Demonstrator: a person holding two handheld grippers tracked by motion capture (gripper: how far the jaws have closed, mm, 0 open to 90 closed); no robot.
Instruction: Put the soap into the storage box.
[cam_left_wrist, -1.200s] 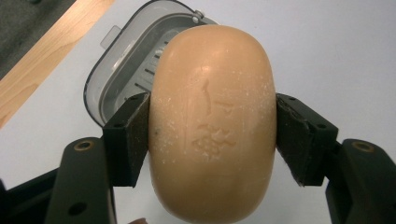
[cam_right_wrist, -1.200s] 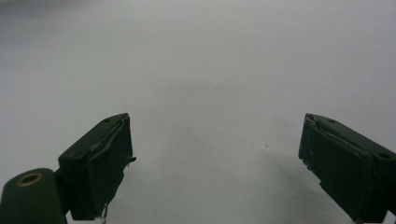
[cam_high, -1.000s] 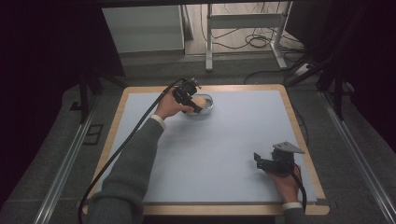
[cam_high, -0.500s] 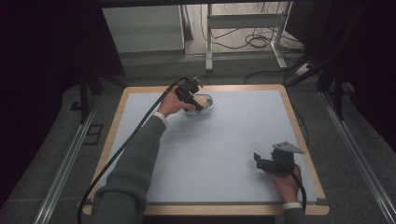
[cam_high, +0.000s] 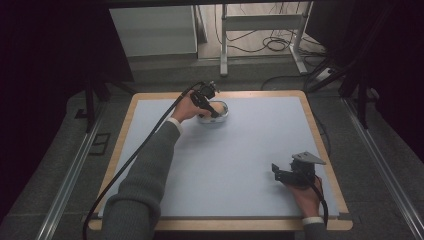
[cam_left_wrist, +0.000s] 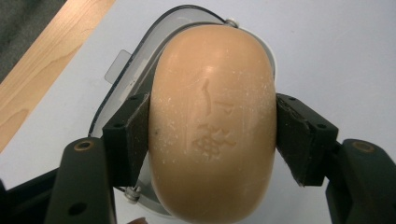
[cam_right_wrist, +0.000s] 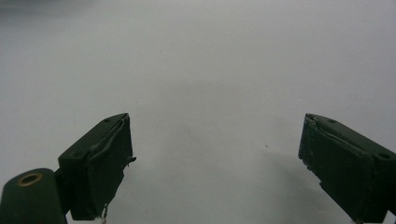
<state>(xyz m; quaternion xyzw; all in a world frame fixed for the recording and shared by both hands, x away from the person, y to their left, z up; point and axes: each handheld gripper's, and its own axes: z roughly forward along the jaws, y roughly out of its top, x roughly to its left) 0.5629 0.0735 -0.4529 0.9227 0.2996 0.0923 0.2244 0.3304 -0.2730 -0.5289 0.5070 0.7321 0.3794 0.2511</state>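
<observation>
Pale blue matting covers our table (cam_high: 240, 165), where our left gripper (cam_left_wrist: 212, 128) pinches the soap bar (cam_left_wrist: 212, 121) over its white dish (cam_left_wrist: 122, 81) near the far edge, so we judge lifting or seating remains, while our right gripper (cam_right_wrist: 215, 163) idles with jaws spread.

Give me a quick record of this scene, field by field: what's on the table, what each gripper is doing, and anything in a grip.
surface: pale blue mat on a wood-edged table
object: peach soap bar, stamped mark on top
container: white soap dish beneath the bar, at the far side of the mat
left gripper: jaws pressed on both sides of the soap bar
right gripper: jaws apart, nothing between them, over bare mat near the right front
</observation>
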